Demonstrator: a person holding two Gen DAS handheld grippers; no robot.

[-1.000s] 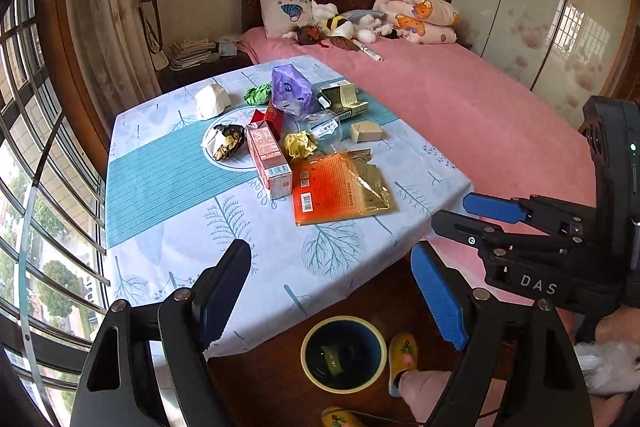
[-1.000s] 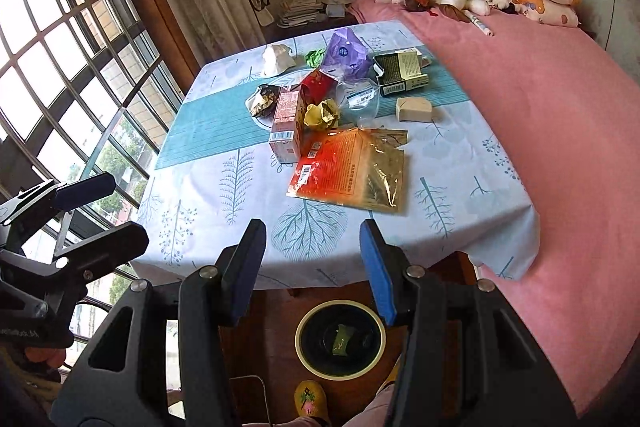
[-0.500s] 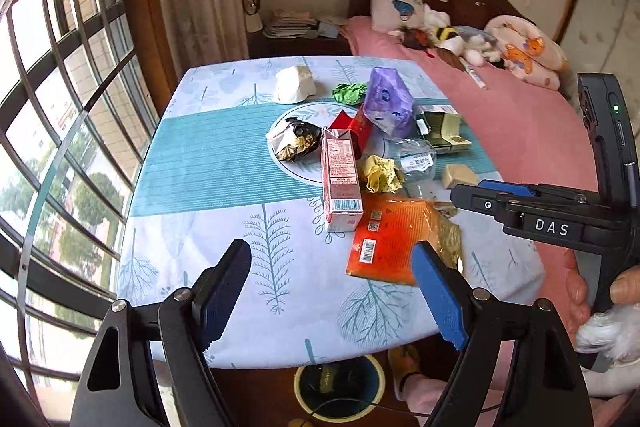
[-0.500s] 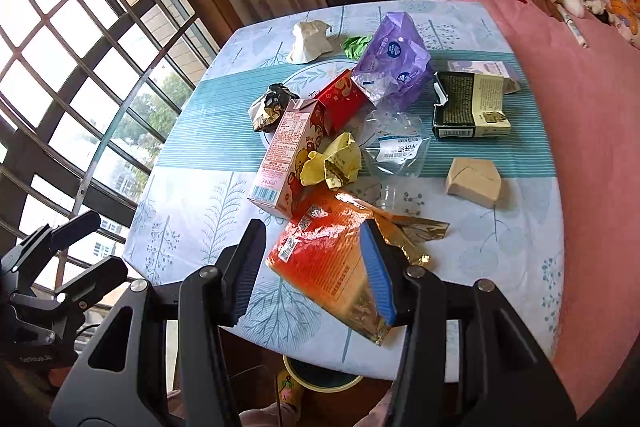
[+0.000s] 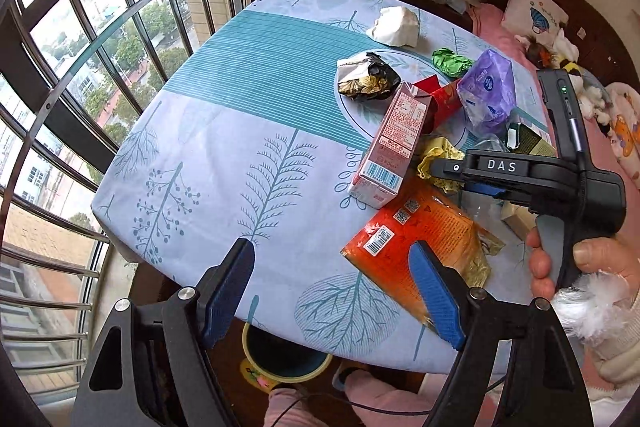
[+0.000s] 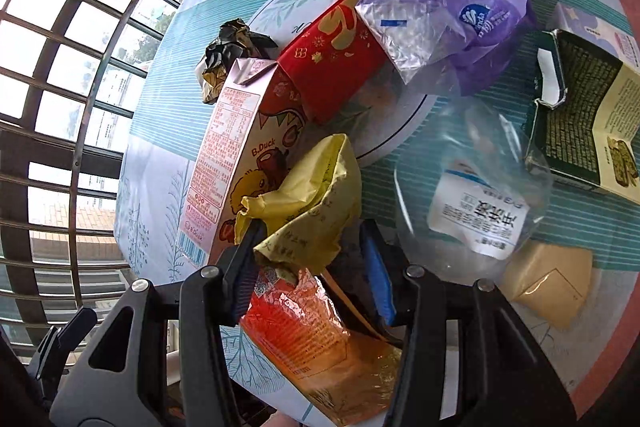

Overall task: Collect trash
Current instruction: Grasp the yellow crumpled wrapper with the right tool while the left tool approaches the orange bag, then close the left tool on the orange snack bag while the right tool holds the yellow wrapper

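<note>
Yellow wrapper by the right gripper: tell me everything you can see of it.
The yellow wrapper is a crumpled, thin sheet, paper or plastic, with faint print. It lies in the trash pile on the table, leaning against the pink carton and overlapping the orange bag. The right gripper straddles its lower end with fingers open; the left finger touches or nearly touches an edge. In the left wrist view it peeks out behind the gripper.

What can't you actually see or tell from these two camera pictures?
- Trash bin, left wrist view: mostly hidden under the table edge; contents unclear.
- Yellow wrapper, right wrist view: between the right gripper fingers, but contact is unclear.
- Orange bag: bottom cut off by the gripper body.
</note>
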